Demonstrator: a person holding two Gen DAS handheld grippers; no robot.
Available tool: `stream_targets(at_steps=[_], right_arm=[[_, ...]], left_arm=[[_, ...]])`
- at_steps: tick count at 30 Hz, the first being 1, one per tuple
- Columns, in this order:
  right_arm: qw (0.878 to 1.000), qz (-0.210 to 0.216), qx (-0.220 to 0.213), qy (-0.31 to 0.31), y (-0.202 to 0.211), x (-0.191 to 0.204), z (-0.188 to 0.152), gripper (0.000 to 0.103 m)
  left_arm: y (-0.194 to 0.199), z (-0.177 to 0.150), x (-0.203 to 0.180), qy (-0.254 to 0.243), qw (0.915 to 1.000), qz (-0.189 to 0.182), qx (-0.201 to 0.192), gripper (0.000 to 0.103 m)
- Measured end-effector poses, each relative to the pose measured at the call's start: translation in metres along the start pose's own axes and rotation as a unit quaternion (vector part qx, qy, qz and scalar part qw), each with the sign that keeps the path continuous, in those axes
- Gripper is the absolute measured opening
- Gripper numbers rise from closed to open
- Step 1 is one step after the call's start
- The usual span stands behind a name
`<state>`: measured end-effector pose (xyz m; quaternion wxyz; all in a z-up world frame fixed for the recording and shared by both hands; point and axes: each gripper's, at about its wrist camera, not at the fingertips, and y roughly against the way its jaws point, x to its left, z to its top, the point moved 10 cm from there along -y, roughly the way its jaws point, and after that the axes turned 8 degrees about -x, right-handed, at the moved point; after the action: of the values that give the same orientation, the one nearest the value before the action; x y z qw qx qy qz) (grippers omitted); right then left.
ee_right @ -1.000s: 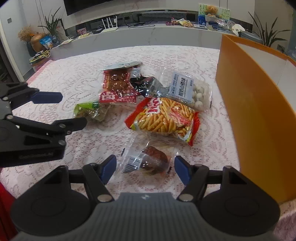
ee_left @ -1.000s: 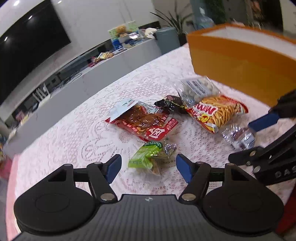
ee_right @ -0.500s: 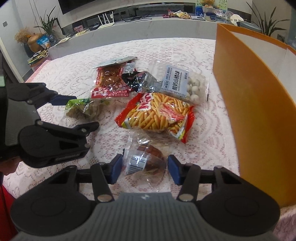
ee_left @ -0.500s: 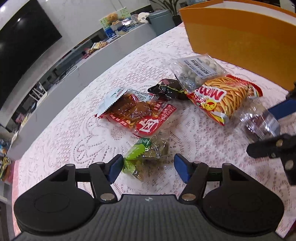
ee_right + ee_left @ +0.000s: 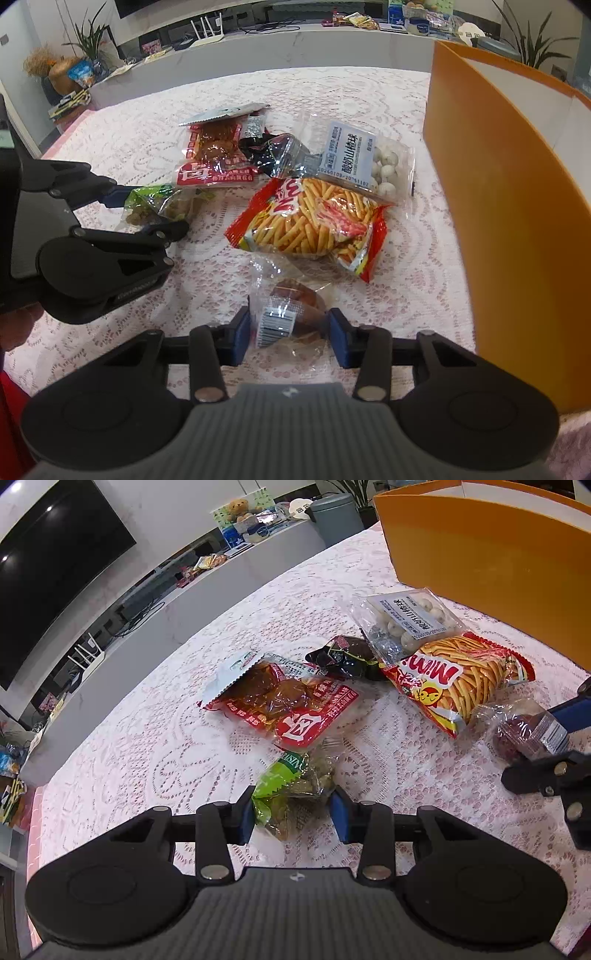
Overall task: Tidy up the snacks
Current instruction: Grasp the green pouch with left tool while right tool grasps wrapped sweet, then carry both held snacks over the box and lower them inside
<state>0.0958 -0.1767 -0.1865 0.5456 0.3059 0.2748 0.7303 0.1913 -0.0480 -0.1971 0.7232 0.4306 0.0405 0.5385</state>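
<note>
The left gripper [image 5: 291,814] was seen pinching the green snack pack [image 5: 291,794], its jaws just closed in on it; only the right wrist view showed the right gripper [image 5: 290,330] likewise closed around a clear-wrapped brown snack [image 5: 291,310] on the lace tablecloth [image 5: 406,258].

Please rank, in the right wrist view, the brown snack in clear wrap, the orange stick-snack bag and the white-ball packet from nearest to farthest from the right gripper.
1. Brown snack in clear wrap, between the right gripper pads.
2. Orange stick-snack bag, just beyond, centre.
3. White-ball packet, farthest, beside the orange box.
</note>
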Motion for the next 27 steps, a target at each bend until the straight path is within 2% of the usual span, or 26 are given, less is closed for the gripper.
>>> stream_targets(at_steps=[5, 14, 17, 21, 27], right_arm=[[1.0, 0.007, 0.004, -0.005, 0.005, 0.002, 0.002, 0.034], [1.0, 0.025, -0.001, -0.009, 0.028, 0.01, 0.009, 0.034], [0.999, 0.033, -0.013, -0.001, 0.045, 0.015, 0.015, 0.034], [0.998, 0.052, -0.028, 0.006, 0.068, 0.018, 0.026, 0.034], [0.996, 0.073, -0.056, 0.02, 0.109, 0.01, 0.049, 0.034]], left_arm=[[0.016, 0.005, 0.006, 0.028, 0.9996, 0.002, -0.002, 0.045], [0.06, 0.008, 0.012, 0.11, 0.9937, -0.021, -0.004, 0.044], [0.08, 0.015, 0.015, 0.135, 0.9902, -0.031, -0.018, 0.044], [0.107, 0.031, 0.019, 0.141, 0.9884, -0.029, -0.047, 0.044], [0.143, 0.065, 0.018, 0.149, 0.9834, -0.045, -0.093, 0.044]])
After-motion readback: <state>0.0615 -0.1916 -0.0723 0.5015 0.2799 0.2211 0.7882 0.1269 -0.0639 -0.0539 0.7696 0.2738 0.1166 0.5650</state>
